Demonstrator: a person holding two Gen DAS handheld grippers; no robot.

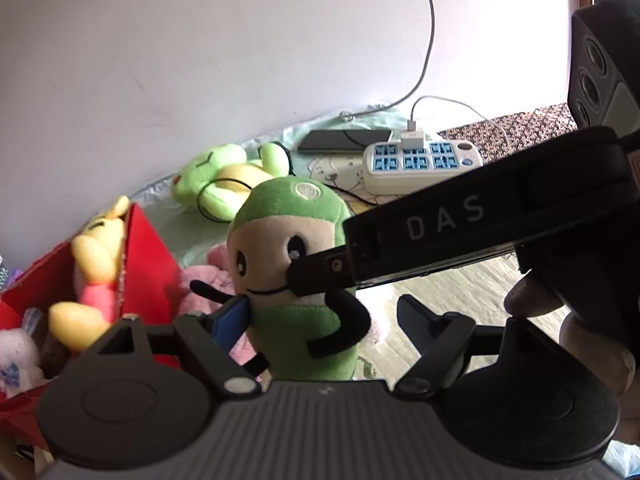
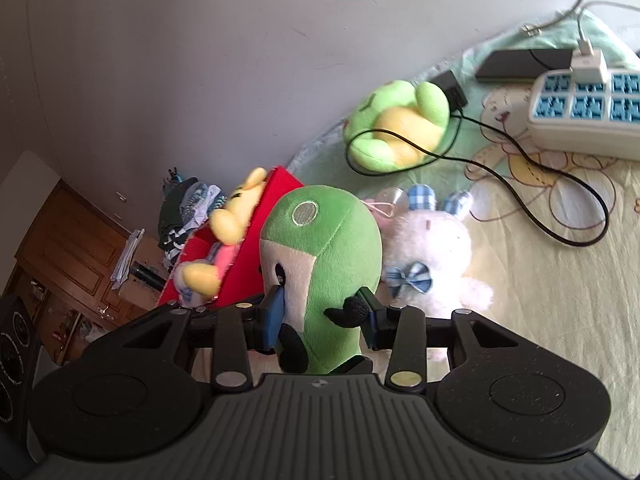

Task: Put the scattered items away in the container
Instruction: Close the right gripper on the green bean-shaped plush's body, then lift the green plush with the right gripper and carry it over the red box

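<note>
A green plush doll (image 2: 324, 264) with a cream face and black arms is upright between the fingers of my right gripper (image 2: 324, 316), which is shut on its body. It also shows in the left wrist view (image 1: 296, 264), where the right gripper (image 1: 320, 272) reaches in from the right and grips it at the face. My left gripper (image 1: 328, 320) is open around the doll's lower body; its blue left pad (image 1: 230, 318) is against the doll and its right finger (image 1: 420, 316) stands apart. The red box (image 1: 148, 248), also seen in the right wrist view (image 2: 244, 276), holds a yellow bear plush (image 1: 96, 264) and a white plush.
A green frog plush (image 2: 396, 128) lies on the bed near the wall, tangled in a black cable (image 2: 540, 216). A white bunny plush (image 2: 432, 256) lies beside the box. A white power strip (image 2: 588, 116) and a dark phone (image 2: 520, 66) lie at the back. A wooden cabinet (image 2: 68, 248) stands at left.
</note>
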